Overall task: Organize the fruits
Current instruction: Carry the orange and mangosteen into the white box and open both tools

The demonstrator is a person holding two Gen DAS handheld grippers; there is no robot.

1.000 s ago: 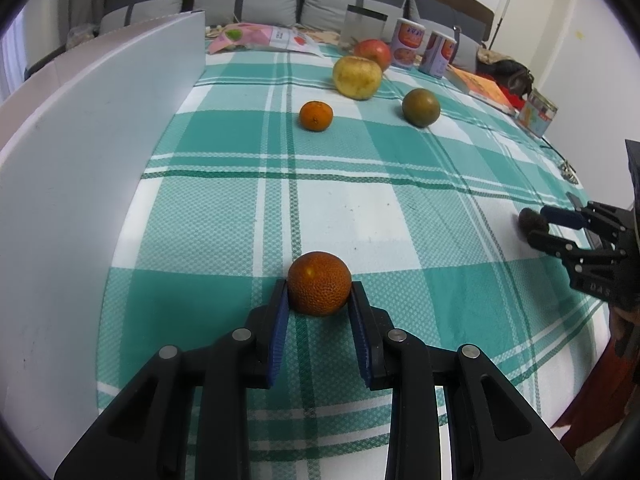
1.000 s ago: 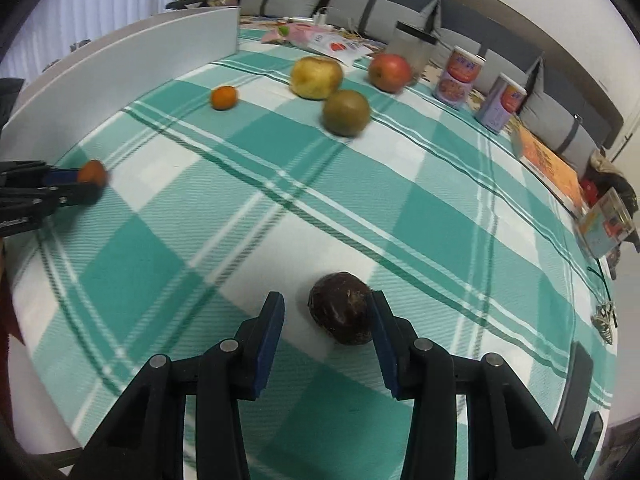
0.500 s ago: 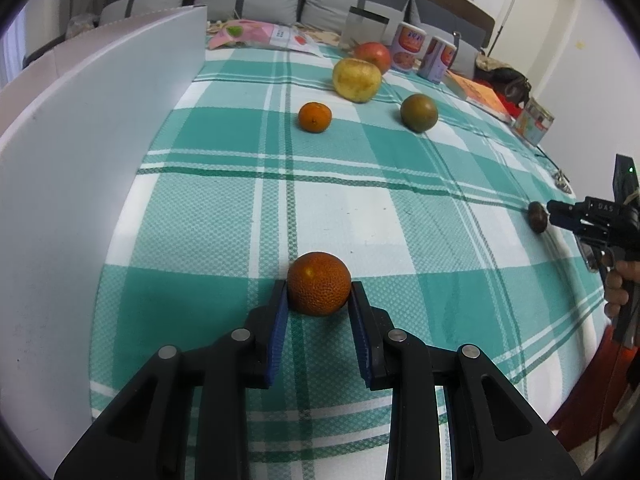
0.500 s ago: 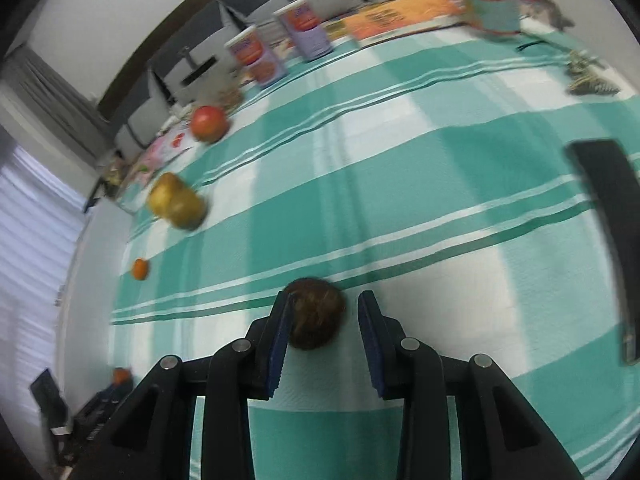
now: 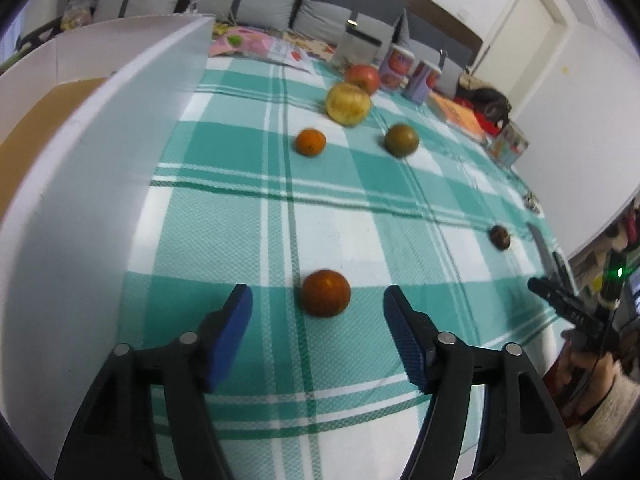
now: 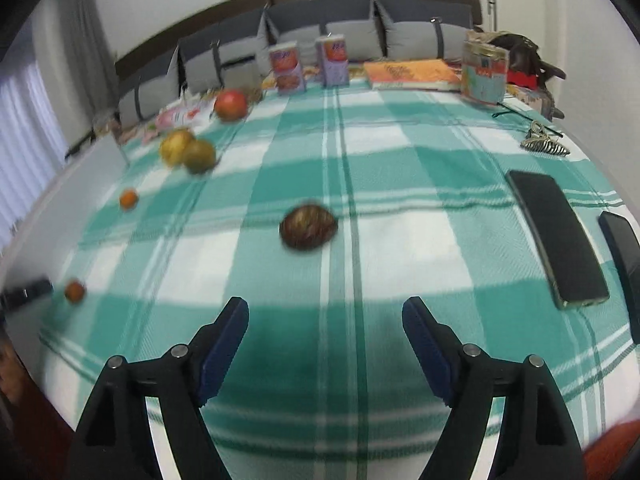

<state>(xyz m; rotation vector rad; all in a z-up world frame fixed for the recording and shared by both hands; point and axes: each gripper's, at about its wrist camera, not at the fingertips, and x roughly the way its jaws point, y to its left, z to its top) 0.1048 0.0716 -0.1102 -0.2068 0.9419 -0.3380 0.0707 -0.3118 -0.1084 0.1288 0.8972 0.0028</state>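
My left gripper point(image 5: 318, 312) is open, with a dark orange point(image 5: 325, 293) lying loose on the checked cloth between its fingers. My right gripper point(image 6: 325, 320) is open and empty, a little behind a dark brown fruit point(image 6: 308, 226) on the cloth. That brown fruit also shows in the left wrist view point(image 5: 500, 237). Farther off lie a small orange point(image 5: 310, 142), a greenish-brown fruit point(image 5: 401, 140), a yellow apple point(image 5: 347, 103) and a red apple point(image 5: 362, 77). The right gripper shows at the right edge of the left wrist view point(image 5: 560, 300).
A white board point(image 5: 92, 168) runs along the table's left side. Two cans point(image 6: 308, 64), a book point(image 6: 412, 74) and a jar point(image 6: 485, 72) stand at the far edge. Two dark phones point(image 6: 558, 236) lie at the right.
Both grippers opened and let go of their fruit. The orange now lies free between the left fingers. The right gripper swung round and pulled back from the brown fruit.
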